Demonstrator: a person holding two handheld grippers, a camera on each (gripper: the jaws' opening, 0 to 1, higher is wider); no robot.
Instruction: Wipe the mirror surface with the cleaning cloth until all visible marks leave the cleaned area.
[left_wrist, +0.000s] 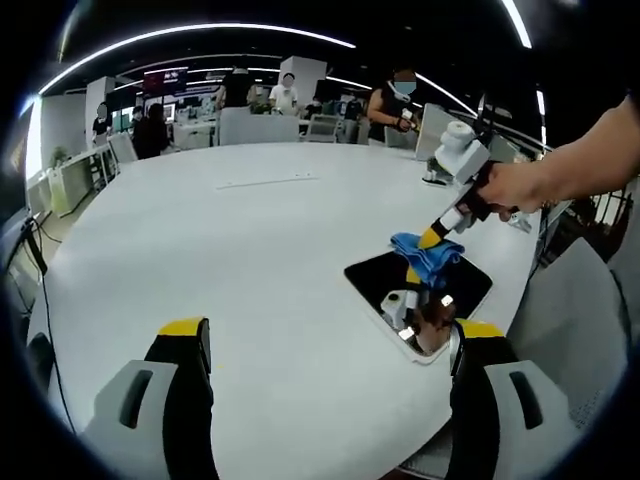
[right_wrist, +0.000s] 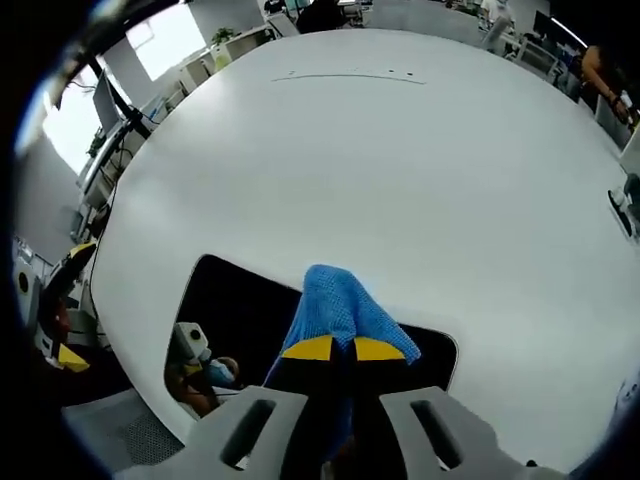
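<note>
Mirror (left_wrist: 420, 285) lies flat near the edge of the round white table (left_wrist: 250, 260), a dark rectangle with rounded corners and a pale rim; in the right gripper view it (right_wrist: 240, 310) sits just ahead of my jaws, its glass reflecting a gripper and the dim ceiling. Blue cleaning cloth (right_wrist: 335, 310) is pinched in the right gripper (right_wrist: 335, 348), jaws pressed together on it with the yellow tips meeting over the fabric; the bunched cloth (left_wrist: 425, 250) rests on the mirror's far end in the left gripper view, with my hand (left_wrist: 520, 185) behind the right gripper (left_wrist: 437, 236). Left gripper (left_wrist: 325, 335) is spread wide and carries nothing, hanging above the table beside the mirror's near corner.

Step in hand, as I judge it: wiping; best done by keeping the cloth flat against the glass, sweeping in overlapping passes along the length, light downward pressure so the mirror does not slide toward the table edge; left gripper could steady the rim if it creeps. Marks on the glass I cannot make out against the reflections.
</note>
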